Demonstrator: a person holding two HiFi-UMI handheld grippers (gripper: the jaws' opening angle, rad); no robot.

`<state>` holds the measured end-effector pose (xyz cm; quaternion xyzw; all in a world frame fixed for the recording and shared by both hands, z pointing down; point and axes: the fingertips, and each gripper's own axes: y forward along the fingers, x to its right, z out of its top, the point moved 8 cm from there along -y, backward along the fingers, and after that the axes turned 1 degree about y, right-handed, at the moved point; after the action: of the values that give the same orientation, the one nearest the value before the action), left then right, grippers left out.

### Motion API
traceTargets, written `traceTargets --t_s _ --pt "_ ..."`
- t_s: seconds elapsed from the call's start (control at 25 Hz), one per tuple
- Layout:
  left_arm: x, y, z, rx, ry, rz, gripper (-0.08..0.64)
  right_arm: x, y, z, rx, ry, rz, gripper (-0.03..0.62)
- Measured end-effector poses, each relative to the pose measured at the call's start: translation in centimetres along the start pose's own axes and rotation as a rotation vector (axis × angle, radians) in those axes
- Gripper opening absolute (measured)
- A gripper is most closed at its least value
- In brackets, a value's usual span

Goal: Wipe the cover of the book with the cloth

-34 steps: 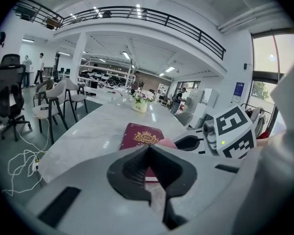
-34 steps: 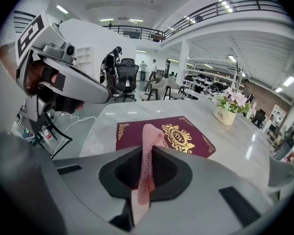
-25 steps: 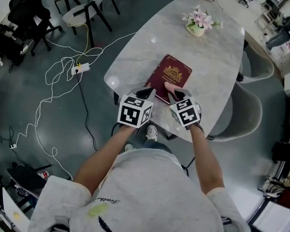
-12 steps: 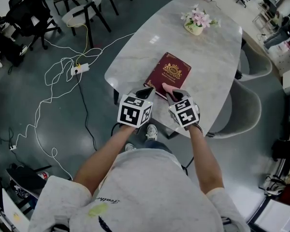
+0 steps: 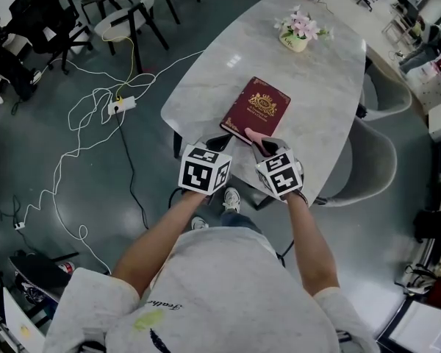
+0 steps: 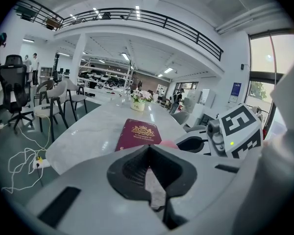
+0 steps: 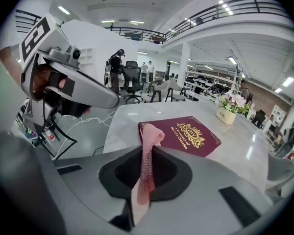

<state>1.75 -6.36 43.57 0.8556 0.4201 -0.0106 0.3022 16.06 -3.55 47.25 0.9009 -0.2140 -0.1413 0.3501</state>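
Observation:
A dark red book (image 5: pixel 256 107) with a gold crest lies flat on the marble table (image 5: pixel 327 87). My right gripper (image 5: pixel 264 144) is shut on a pink cloth (image 5: pixel 253 134), which sticks out ahead of the jaws over the book's near edge. In the right gripper view the cloth (image 7: pixel 151 133) stands up between the shut jaws of the right gripper (image 7: pixel 149 149), with the book (image 7: pixel 183 133) just beyond. My left gripper (image 5: pixel 221 140) hovers beside it at the book's near left corner. The left gripper (image 6: pixel 148 147) is shut and holds nothing; the book (image 6: pixel 137 133) lies ahead of it.
A small pot of pink flowers (image 5: pixel 298 32) stands at the table's far end. Grey chairs (image 5: pixel 367 160) are tucked in on the right. White cables and a power strip (image 5: pixel 123 104) lie on the floor to the left, and black-legged chairs (image 5: pixel 128 17) stand beyond.
Both grippers have drawn back toward me along the book. The cloth, which lay over the cover's lower part, now sits at its near edge.

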Motion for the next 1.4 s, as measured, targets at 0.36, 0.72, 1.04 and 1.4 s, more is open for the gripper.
traceTargets --t_s 0.36,0.72,1.04,1.4 --pt "0.6 0.9 0.3 0.003 0.000 -0.015 0.006 -0.1 -2.2 1.2 0.047 -0.026 -0.011 0.020" --pt "0.4 2.2 1.4 0.011 -0.003 -0.007 0.006 3.1 -4.2 4.6 0.126 -0.052 -0.041 0.020" --pt "-0.5 3.6 2.3 0.014 -0.016 0.011 0.006 6.2 -4.0 7.1 0.165 -0.079 -0.055 0.020" --pt "-1.6 5.4 3.2 0.012 -0.035 0.031 0.006 9.8 -2.4 9.0 0.177 -0.101 -0.063 0.020"
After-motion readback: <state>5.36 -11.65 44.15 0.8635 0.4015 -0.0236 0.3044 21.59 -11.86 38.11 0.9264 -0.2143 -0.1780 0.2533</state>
